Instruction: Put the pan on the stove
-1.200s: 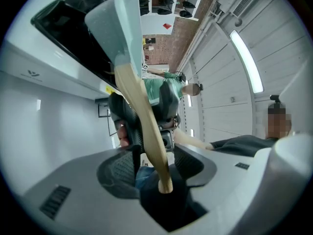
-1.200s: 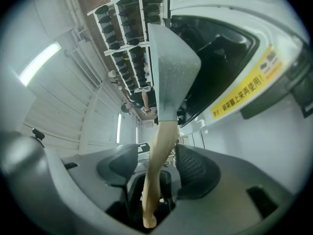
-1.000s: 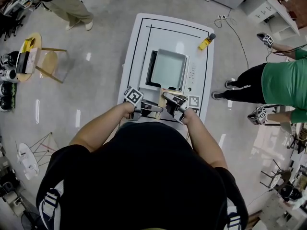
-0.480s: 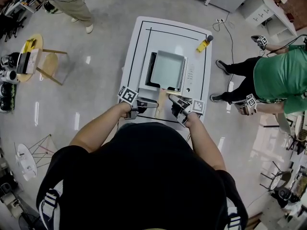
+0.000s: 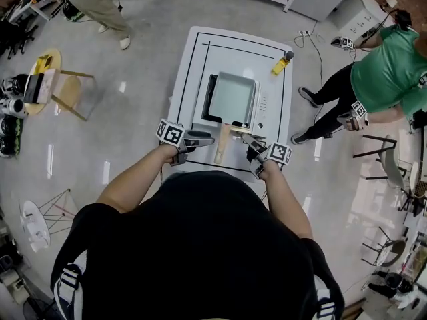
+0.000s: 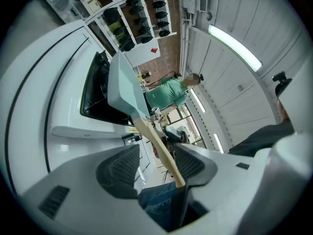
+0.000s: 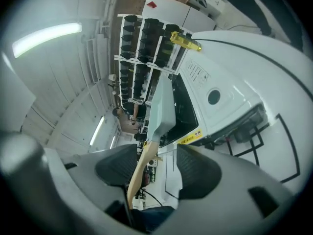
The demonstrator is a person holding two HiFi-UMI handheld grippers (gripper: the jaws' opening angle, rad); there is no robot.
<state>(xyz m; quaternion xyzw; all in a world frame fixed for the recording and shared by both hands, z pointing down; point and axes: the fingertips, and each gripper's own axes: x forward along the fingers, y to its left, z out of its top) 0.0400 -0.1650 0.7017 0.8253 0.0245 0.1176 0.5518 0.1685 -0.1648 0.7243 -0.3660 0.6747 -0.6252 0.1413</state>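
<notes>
**Both claws slack, pan sitting on the stove**

Both of my grippers are released. In the left gripper view the pads stand well apart, and the pan's wooden handle [image 5: 221, 145] runs through the gap, closer to one pad. I cannot tell whether it brushes that pad. The right gripper view shows the same: jaws spread, with the handle slanting across the opening and nothing clamped.

From the head view, the pale green square pan [image 5: 232, 97] lies flat on the black top of the stove [image 5: 265, 105], which stands on the white table [image 5: 190, 52]. The handle points back toward me. The left gripper [image 5: 208, 141] sits just beside the handle on one side and the right gripper [image 5: 245, 139] on the other.

I judge the placing itself to be done, and the step in hand is the let-go. The next move calls for drawing both grippers straight back along the line of the handle, away from the stove. Each open jaw must stay off the wood, because a sideways knock on that long handle could swing the pan round on the smooth top.
</notes>
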